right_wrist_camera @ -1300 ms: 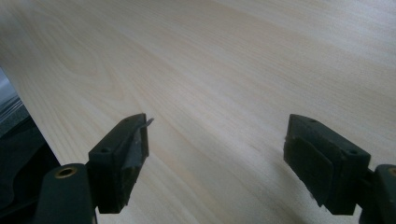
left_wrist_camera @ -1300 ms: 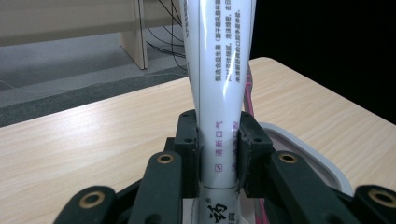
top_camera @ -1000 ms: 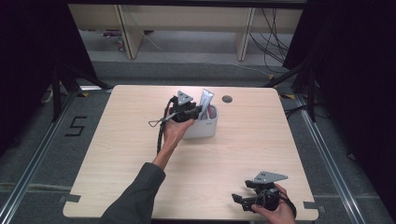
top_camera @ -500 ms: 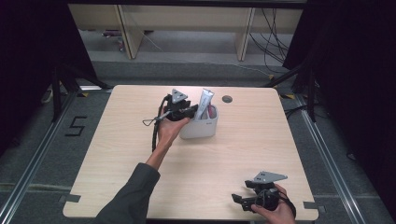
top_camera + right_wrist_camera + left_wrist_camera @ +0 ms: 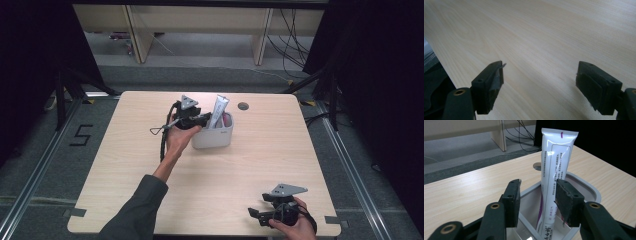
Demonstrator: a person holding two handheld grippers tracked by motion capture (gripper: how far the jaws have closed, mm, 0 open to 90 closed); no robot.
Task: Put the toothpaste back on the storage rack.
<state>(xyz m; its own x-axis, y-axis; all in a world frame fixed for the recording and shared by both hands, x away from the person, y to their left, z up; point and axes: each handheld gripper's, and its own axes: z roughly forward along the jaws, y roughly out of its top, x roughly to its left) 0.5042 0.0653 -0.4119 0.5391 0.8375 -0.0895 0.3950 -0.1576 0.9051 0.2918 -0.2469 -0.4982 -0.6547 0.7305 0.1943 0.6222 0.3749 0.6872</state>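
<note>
My left gripper (image 5: 537, 202) gapes either side of the toothpaste tube (image 5: 555, 170) — soft, light, pinch mid-body — right gripper (image 5: 540, 85) wide, empty.

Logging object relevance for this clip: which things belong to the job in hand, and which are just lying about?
In play:
- tube, upright in the bin
- grey bin
- left claw, open beside the tube

Idle:
- right claw, open over bare table
- cable hole
</note>
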